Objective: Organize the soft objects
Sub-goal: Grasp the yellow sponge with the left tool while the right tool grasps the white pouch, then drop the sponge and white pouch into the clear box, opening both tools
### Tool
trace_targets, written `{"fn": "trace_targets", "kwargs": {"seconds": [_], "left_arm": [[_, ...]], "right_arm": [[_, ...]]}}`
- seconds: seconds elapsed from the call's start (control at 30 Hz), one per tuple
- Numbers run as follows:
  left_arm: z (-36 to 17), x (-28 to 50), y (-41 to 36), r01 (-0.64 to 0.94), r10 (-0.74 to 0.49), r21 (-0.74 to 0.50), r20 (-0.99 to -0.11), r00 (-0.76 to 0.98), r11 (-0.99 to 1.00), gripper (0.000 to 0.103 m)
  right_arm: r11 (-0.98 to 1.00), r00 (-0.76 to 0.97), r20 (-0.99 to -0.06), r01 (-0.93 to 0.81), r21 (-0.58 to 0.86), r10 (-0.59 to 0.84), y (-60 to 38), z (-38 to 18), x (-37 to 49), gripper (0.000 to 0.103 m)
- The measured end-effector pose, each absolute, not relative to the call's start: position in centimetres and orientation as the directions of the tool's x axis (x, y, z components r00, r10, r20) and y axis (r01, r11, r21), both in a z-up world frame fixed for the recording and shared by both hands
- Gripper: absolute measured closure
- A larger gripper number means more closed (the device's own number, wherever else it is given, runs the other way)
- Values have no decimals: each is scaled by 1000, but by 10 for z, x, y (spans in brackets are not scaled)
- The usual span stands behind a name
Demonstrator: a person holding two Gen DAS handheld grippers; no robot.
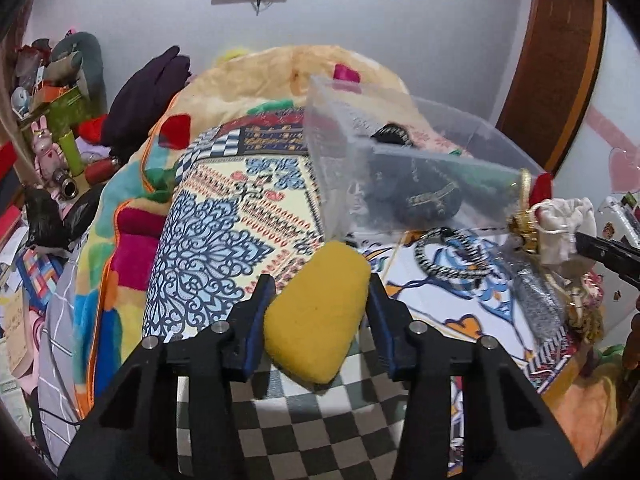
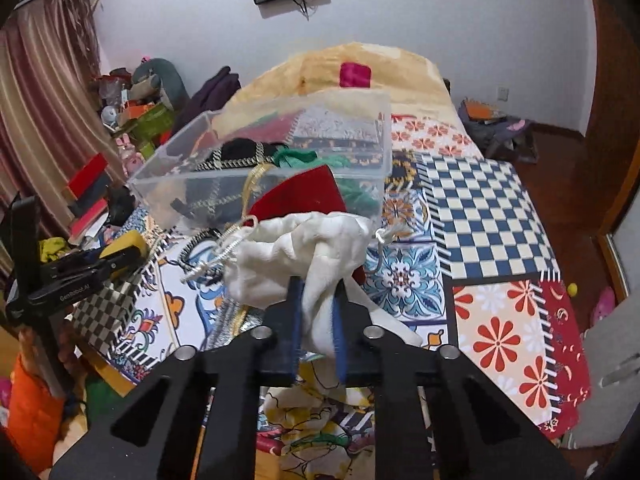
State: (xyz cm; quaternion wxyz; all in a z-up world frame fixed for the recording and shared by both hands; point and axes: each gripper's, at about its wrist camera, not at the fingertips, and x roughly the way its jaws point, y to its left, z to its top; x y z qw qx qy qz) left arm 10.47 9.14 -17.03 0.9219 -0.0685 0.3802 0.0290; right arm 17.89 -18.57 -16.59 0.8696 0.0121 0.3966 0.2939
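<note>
My left gripper (image 1: 320, 284) is shut on a yellow sponge (image 1: 316, 316), held above the patterned bedspread just in front of a clear plastic bin (image 1: 352, 148). My right gripper (image 2: 318, 284) is shut on a white drawstring pouch (image 2: 304, 252), together with a red pouch (image 2: 304, 196) and gold cords, close to the bin's (image 2: 256, 176) near wall. The bin holds black, green and patterned soft items. The white pouch (image 1: 564, 228) and right gripper also show at the right in the left wrist view. The left gripper with the sponge (image 2: 124, 244) shows at the left in the right wrist view.
A black-and-white striped band (image 1: 444, 256) and a silver glittery pouch (image 1: 536, 300) lie on the bedspread beside the bin. Folded blankets (image 1: 280, 76) are piled behind it. Cluttered shelves and toys (image 1: 52, 120) stand at the left. The bed edge and wooden floor (image 2: 568, 184) are at the right.
</note>
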Motion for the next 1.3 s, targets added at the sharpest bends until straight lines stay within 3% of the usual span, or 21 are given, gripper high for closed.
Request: {"fn": "trace_targets", "kwargs": {"seconds": [0.77,1.03,1.3], "left_arm": [[-74,124,55,22,-73,-103,-520,851,994,59],[-66,165,52,7,-51,-85,-521,852,996,59],[-87,201,42,7,-29,-40,-590,807,999,59]], "right_arm": [[799,659,-465,-558,224,591,-168,-77,180,94],[819,679,-475,-540,193,559,-148,-72,206,94],[838,655,-558,-524,151,510,-121,-91,229,94]]}}
